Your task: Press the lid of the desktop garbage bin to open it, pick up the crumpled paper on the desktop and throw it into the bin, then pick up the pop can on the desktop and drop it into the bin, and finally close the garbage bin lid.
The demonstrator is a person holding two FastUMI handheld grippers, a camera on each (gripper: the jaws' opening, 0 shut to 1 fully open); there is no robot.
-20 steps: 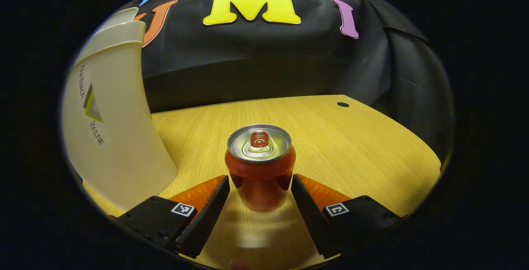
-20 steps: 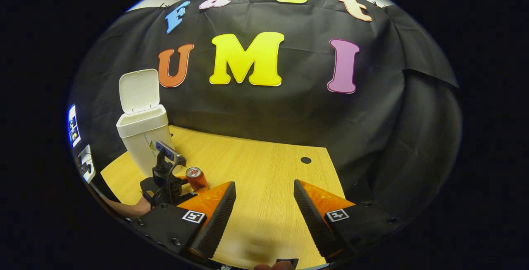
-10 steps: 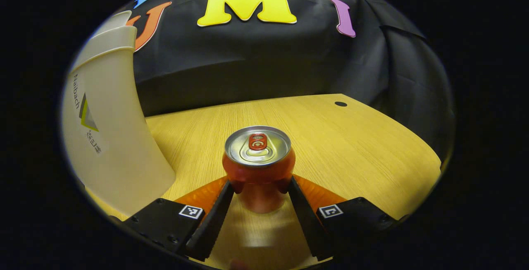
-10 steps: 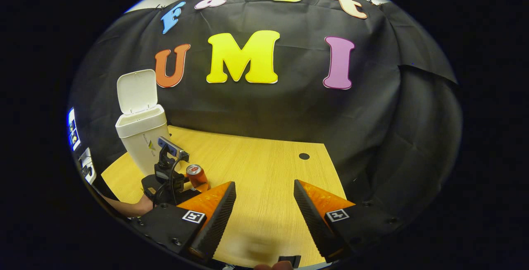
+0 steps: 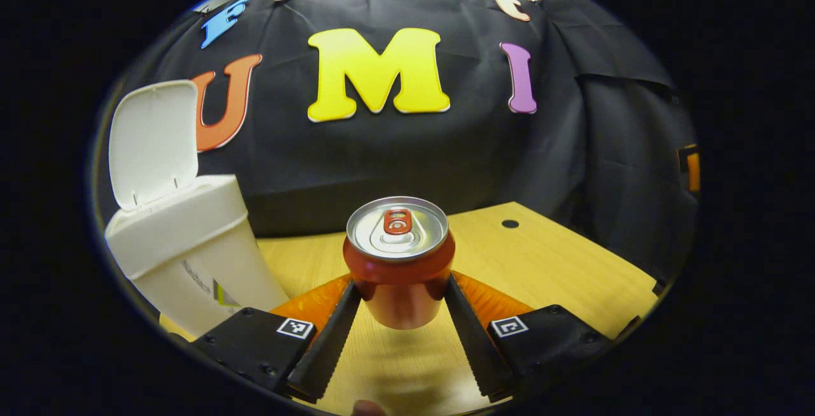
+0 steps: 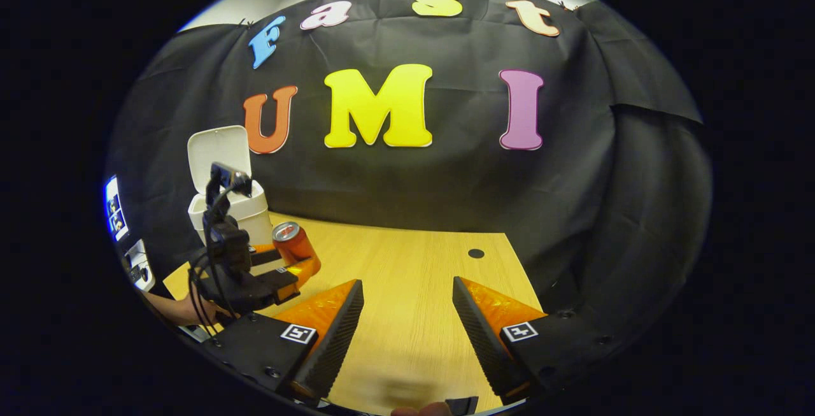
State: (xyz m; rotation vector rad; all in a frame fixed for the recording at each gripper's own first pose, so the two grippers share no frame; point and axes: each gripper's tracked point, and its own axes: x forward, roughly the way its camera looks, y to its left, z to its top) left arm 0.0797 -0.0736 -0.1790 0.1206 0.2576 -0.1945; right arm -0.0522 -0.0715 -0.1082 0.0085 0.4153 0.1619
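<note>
Here, in the left gripper view, the white bin (image 5: pixel 191 257) stands left of the fingers, lid (image 5: pixel 153 142) up, on the pale wood desktop (image 5: pixel 560 276). The left gripper (image 5: pixel 400 301) clamps the pop can (image 5: pixel 399 260) above the wood. The right gripper (image 6: pixel 407 314) hovers, fingers apart, over bare desktop before the black cloth wall (image 6: pixel 446 180).

— Any writing you can read?
— None. The bin (image 5: pixel 191 257) has a sticker (image 5: pixel 213 288) (too blurred to read). The left gripper (image 5: pixel 401 285) carries square black-and-white markers (image 5: pixel 294 327), no words.
</note>
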